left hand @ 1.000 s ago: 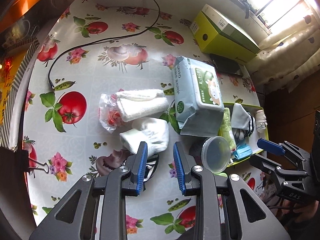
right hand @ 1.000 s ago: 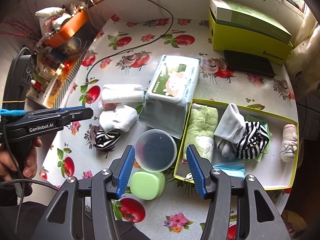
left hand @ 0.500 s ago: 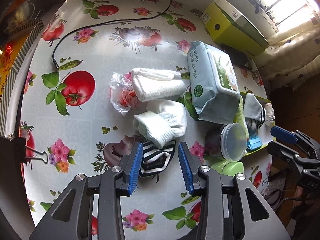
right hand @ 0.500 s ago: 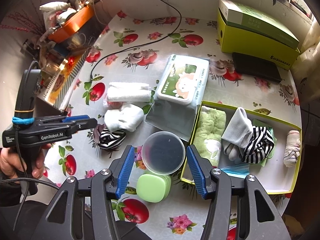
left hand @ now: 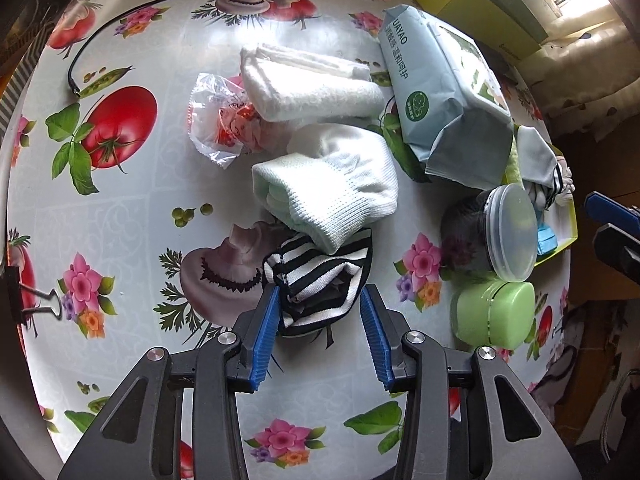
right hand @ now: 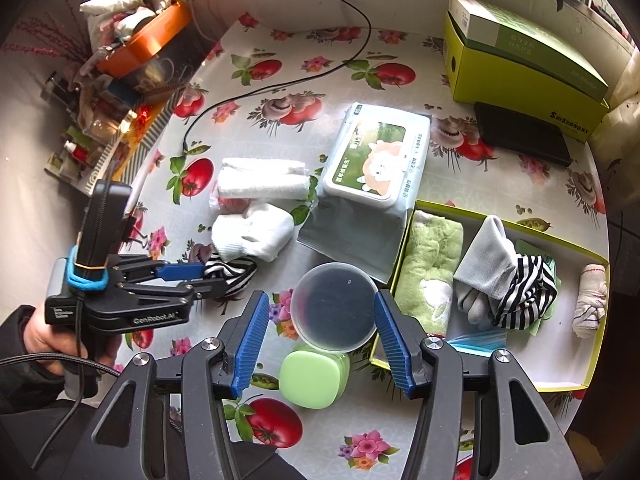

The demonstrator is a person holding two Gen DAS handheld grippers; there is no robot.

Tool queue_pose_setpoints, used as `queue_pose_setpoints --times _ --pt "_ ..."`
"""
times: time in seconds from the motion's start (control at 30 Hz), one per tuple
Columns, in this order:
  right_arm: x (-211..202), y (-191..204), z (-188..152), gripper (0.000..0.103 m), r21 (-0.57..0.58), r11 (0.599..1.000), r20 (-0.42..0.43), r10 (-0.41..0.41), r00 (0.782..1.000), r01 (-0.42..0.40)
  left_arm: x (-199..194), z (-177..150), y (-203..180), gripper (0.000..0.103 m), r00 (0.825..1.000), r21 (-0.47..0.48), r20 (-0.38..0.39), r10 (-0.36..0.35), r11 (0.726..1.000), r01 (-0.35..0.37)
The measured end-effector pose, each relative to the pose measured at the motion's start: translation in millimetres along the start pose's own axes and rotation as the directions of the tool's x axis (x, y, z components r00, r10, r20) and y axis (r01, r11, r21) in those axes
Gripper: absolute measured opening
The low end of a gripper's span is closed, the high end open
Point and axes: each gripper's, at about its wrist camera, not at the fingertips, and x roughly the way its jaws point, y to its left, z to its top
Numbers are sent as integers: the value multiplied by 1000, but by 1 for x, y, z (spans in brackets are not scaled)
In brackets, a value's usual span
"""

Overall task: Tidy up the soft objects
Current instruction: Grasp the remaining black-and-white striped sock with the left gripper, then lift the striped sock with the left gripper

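Striped sock is lying crumpled on the table, its near end sitting between the pads of our left gripper, while its far end is tucked under the white sock.

1. We are still spreading the left jaws; they are standing wide, with the sock between them and the pads not pressing on it.
2. We are holding the right gripper half-spread and empty above the round tub.

Risks, as we are judging them:
- Closing now, we are likely catching only a loose fold, so the fabric may slip out.
- Lifting, we are likely dragging the white sock along, since it is overlapping the striped one.

Black and white bands are running across the ribbed knit, which is looking limp, bunched and open at the cuff. The tray is waiting well apart.
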Motion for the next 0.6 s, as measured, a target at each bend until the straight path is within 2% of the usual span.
queue_pose_setpoints --times 0.2,0.27,0.3,0.37,0.4,0.6 --pt "3 5 2 54 -10 1000 -9 0 1000 0 7 -3 2 42 1000 10 19 23 1000 -24" --pt "4 6 3 54 -13 1000 -10 1 1000 -1 7 -5 2 32 999 8 28 24 1000 -24" --pt "4 7 3 54 -15 1000 -11 2 1000 -2 7 -6 3 21 999 0 28 20 1000 -20" --pt "4 8 3 54 -17 1000 -11 3 1000 -3 5 -8 9 16 999 -21 34 7 1000 -6" --pt "5 9 4 54 -19 1000 -11 4 1000 -4 3 -10 12 11 999 -26 39 5 1000 -4" --pt "9 16 8 54 -38 999 -17 10 1000 -11 -17 -18 28 9 997 -61 81 -12 998 17"
